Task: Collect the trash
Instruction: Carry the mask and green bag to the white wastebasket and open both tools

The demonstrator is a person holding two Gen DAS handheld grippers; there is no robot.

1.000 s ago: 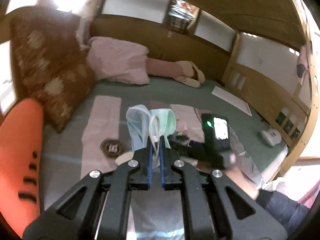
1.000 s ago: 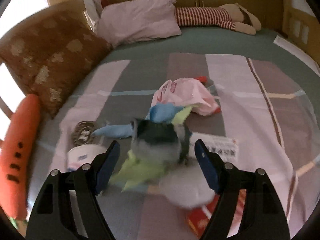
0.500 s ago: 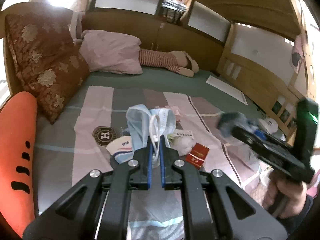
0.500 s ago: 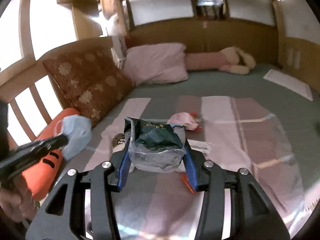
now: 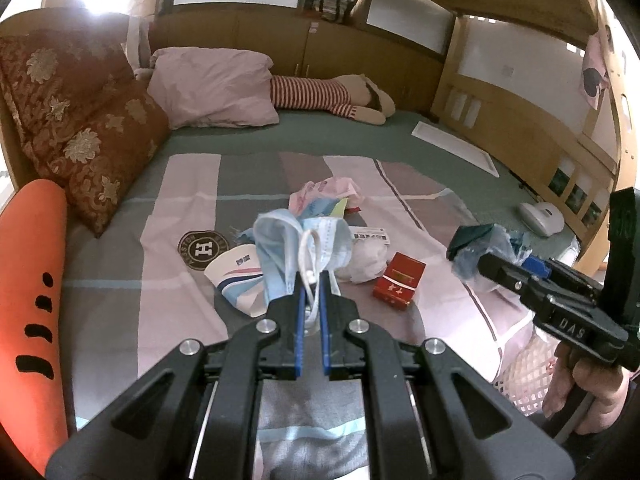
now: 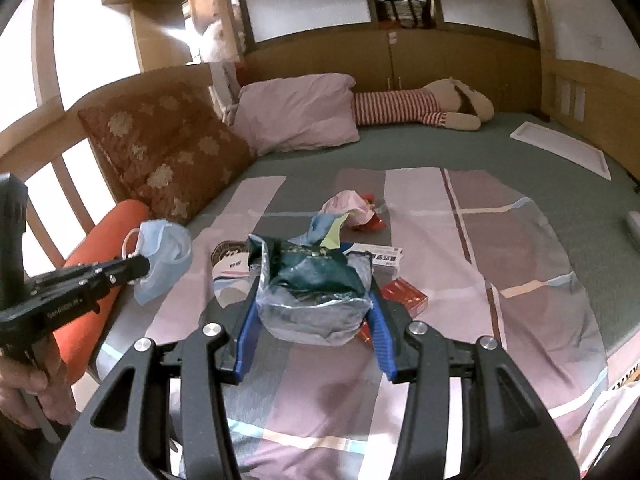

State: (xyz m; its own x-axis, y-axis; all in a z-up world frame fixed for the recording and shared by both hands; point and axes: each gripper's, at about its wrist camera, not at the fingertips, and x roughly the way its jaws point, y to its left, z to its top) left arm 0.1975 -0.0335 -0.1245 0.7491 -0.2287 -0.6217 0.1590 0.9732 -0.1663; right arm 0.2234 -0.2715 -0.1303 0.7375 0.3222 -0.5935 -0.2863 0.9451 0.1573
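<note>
Striped bedding [image 5: 180, 280] carries the leftover litter; a red box [image 5: 398, 276] and paper cup [image 5: 236, 276] lie ahead and below both grippers; left gripper [image 5: 311, 292] is pinched on a face mask [image 5: 296, 236]; right gripper [image 6: 310, 320] clamps a crumpled wrapper [image 6: 310, 284]; the box lies nearer the right one.

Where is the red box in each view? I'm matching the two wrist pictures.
Left wrist view: the red box lies on the bedspread right of center, just right of the left claw and its face mask.
Right wrist view: it peeks out right of the snack bag that the right claw holds.
Shared landmark: the striped plush toy by the far wall.
</note>
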